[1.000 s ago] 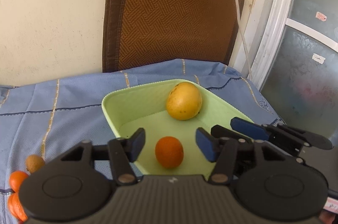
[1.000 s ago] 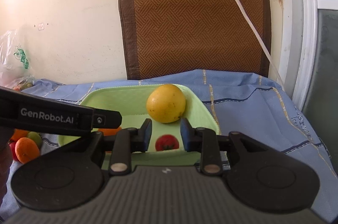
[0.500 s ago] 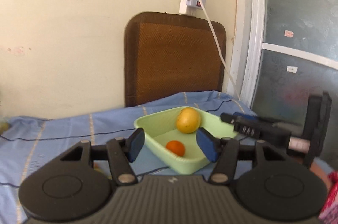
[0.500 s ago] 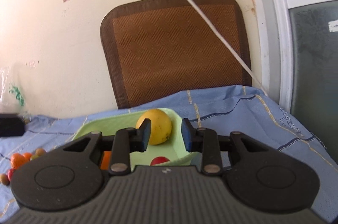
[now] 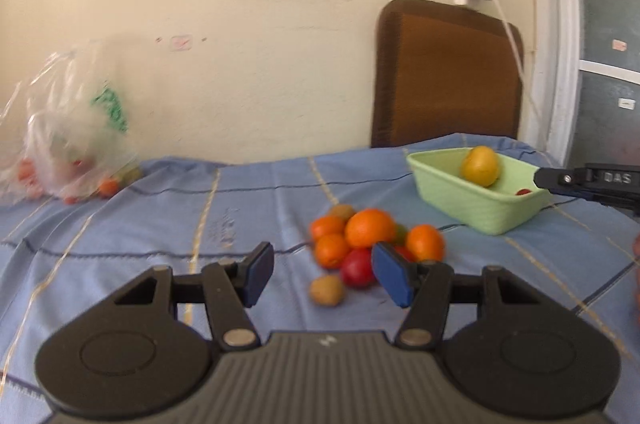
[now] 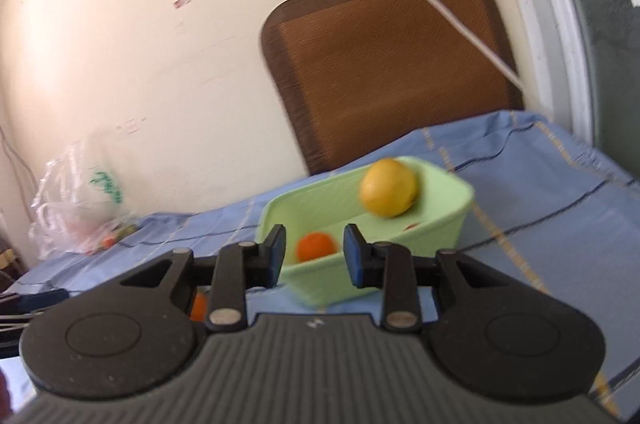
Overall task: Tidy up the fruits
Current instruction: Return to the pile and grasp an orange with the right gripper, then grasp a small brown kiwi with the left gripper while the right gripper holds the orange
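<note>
Room: cream wall [image 5: 240, 24] behind, a blue striped cloth [image 5: 160, 224] over the surface, a brown woven mat [image 5: 448, 76] leaning upright on the wall, a white cord [image 6: 440, 8] running down across it.
Landmark: light green tub [image 5: 476, 204] on the cloth, just in front of the mat's lower edge.
Inside the tub: a large yellow fruit [image 6: 388, 188] against the far wall, a small orange [image 6: 316, 246] nearer the front wall, and a red fruit [image 5: 523, 191] only partly seen over the rim.
Loose pile: oranges [image 5: 368, 228] heaped with a red fruit [image 5: 358, 268] and a brown one [image 5: 327, 290], on the cloth to the left of the tub and nearer the camera, close to it but not touching.
Bag: clear plastic bag [image 5: 76, 140] with small fruit inside, far left of the tub, against the wall.
Left gripper [image 5: 324, 276]: jaws parted with nothing between the pads; it is above the cloth left of the tub, with the pile showing through the gap beyond its tips.
Right gripper [image 6: 314, 258]: jaws set narrow but apart, pads pressing on nothing; it is in front of the tub, whose front wall and small orange show through the gap. In the left view its tip reaches in at the tub's right rim.
Blur: both views are smeared, so fine detail on the fruit is unclear.
</note>
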{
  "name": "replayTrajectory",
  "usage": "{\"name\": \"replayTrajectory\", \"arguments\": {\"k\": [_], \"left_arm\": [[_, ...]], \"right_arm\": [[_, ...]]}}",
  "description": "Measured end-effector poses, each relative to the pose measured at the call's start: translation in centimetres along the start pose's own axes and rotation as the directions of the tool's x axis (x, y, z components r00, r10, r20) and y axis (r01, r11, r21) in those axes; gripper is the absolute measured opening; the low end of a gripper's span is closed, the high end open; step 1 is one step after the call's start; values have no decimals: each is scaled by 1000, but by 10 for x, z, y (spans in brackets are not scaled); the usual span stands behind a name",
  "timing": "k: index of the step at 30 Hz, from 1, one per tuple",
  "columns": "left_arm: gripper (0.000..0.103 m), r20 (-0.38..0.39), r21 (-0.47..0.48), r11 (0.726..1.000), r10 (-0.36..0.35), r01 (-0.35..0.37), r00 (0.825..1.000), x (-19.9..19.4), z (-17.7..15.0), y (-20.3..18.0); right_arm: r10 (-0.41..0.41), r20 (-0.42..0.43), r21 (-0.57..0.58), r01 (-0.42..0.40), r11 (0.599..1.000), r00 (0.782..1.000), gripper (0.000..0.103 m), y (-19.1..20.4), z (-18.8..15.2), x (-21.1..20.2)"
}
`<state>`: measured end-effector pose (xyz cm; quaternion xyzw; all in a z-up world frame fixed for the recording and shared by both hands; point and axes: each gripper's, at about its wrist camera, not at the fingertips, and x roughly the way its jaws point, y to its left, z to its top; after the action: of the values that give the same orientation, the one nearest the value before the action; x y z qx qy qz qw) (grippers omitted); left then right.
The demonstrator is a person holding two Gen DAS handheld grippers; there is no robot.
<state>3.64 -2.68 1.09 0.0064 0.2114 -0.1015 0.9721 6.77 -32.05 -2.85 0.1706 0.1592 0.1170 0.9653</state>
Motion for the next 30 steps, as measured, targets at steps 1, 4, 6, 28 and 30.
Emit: {"name": "replayTrajectory", "arguments": {"k": [1, 4, 6, 28, 30], "left_arm": [[56, -6, -14, 1000, 4, -4, 1000, 0, -2, 5], [56, -20, -49, 999, 6, -7, 1000, 0, -9, 18], [56, -25, -56, 998, -5, 3, 1000, -1, -11, 21], [34, -222, -26, 991, -136, 133, 965, 54, -4, 10], [26, -215, -71, 987, -158, 145, 964, 54, -4, 17]], "right_arm": [[19, -28, -7, -19, 1000, 999, 34, 8, -3, 3], [54, -90, -67, -60, 996, 994, 34, 32, -10, 12], [76, -119, -124, -91, 988, 990, 34, 48, -14, 18], [187, -311, -121, -234, 965, 932, 54, 62, -17, 85], [222, -331, -65, -256, 964, 917, 48, 56, -15, 87]]}}
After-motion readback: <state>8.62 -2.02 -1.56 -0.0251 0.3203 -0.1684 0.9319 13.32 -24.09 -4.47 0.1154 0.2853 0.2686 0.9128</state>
